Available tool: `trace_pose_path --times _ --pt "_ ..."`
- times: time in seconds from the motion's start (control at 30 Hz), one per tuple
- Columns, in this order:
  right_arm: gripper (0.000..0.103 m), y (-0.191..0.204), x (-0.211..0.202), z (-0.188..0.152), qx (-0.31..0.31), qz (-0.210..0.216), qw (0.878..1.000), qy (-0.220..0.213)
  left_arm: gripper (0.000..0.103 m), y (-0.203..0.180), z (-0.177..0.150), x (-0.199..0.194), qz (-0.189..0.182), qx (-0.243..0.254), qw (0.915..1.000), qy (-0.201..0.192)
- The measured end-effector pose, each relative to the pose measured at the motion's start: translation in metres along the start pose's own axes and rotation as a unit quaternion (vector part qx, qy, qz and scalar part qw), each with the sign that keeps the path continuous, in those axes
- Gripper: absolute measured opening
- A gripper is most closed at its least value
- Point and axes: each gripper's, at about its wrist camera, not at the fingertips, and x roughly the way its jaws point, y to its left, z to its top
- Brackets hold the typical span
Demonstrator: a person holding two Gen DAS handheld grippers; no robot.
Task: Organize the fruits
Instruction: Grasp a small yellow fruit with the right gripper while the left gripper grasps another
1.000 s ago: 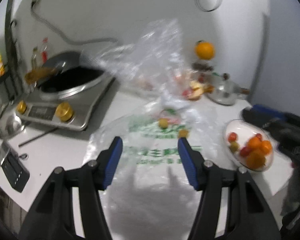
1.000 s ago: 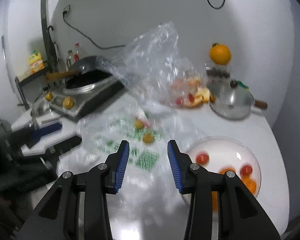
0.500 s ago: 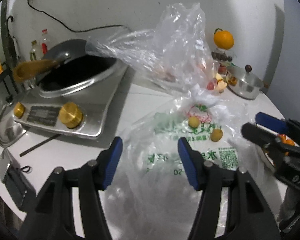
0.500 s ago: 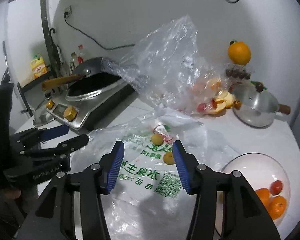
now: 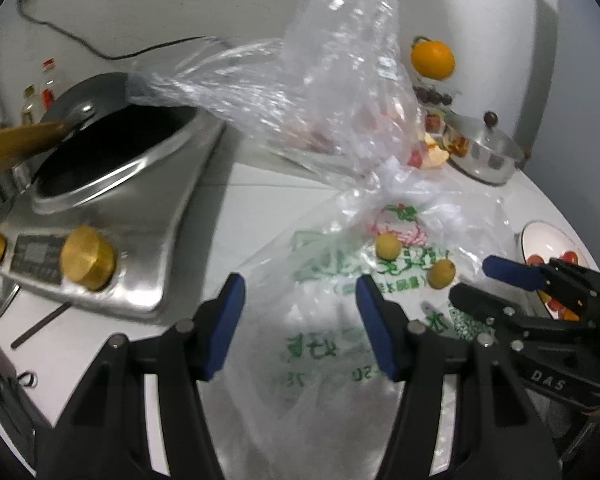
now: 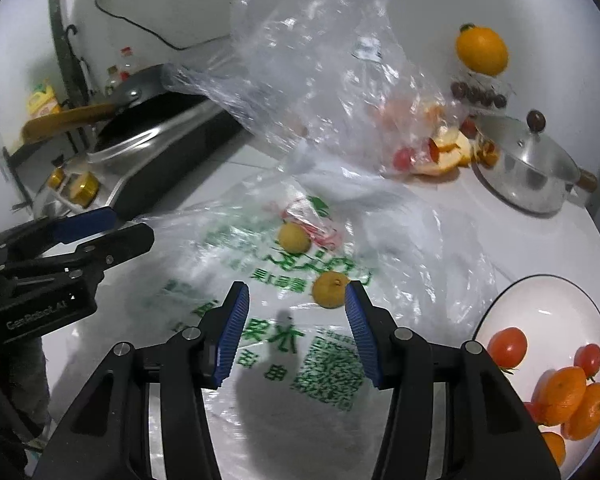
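Note:
Two small yellow fruits lie on a flat printed plastic bag (image 6: pixel 284 344): the near one (image 6: pixel 330 289) and the far one (image 6: pixel 294 237); both also show in the left wrist view, the near one (image 5: pixel 441 274) and the far one (image 5: pixel 388 245). My right gripper (image 6: pixel 296 316) is open and empty, just short of the near fruit. My left gripper (image 5: pixel 300 312) is open and empty over the bag's left part. A white plate (image 6: pixel 548 300) at the right holds tomatoes (image 6: pixel 508 347) and oranges (image 6: pixel 562 396). A crumpled clear bag (image 6: pixel 320 72) behind holds peel and tomatoes.
An induction cooker with a wok (image 5: pixel 112 184) stands at the left. A steel lidded pot (image 6: pixel 524 168) sits at the back right, with a large orange (image 6: pixel 482 50) on a jar behind it. The table edge runs near the plate.
Both grippers have moved forward, closer to the bag and the yellow fruits. The right gripper's jaws have opened wider. The plate now shows more fully at the right.

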Motion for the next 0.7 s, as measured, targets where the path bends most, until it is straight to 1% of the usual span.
trace_pose_path --times 0.13,0.2,0.27,0.33,0.37,0.47,0.63,0.7 --pt "0.053 -0.009 0.014 -0.002 0.008 -0.010 1.000 0.025 0.059 -0.013 0.002 0.015 -0.017 0.020 0.9996 0.013" --pt "0.049 -0.011 0.022 -0.003 0.009 -0.014 0.999 0.037 0.059 -0.017 0.002 0.021 -0.022 0.023 0.9993 0.018" --pt "0.049 -0.010 0.027 -0.002 0.004 -0.019 0.999 0.042 0.059 -0.019 0.004 0.024 -0.027 0.025 0.9991 0.021" --pt "0.046 -0.008 0.031 0.000 0.000 -0.023 0.999 0.046 0.059 -0.019 0.006 0.027 -0.029 0.027 0.9990 0.023" --pt "0.041 -0.008 0.034 0.001 0.001 -0.027 0.998 0.050 0.059 -0.020 0.007 0.028 -0.029 0.028 0.9989 0.024" --pt "0.038 -0.009 0.042 0.004 0.000 -0.028 0.998 0.060 0.059 -0.021 0.011 0.035 -0.030 0.034 0.9986 0.027" --pt "0.028 -0.008 0.054 0.008 -0.005 -0.033 0.997 0.069 0.059 -0.026 0.014 0.044 -0.032 0.040 0.9978 0.041" --pt "0.028 -0.009 0.055 0.009 -0.008 -0.032 0.997 0.070 0.059 -0.028 0.015 0.048 -0.035 0.039 0.9976 0.045"
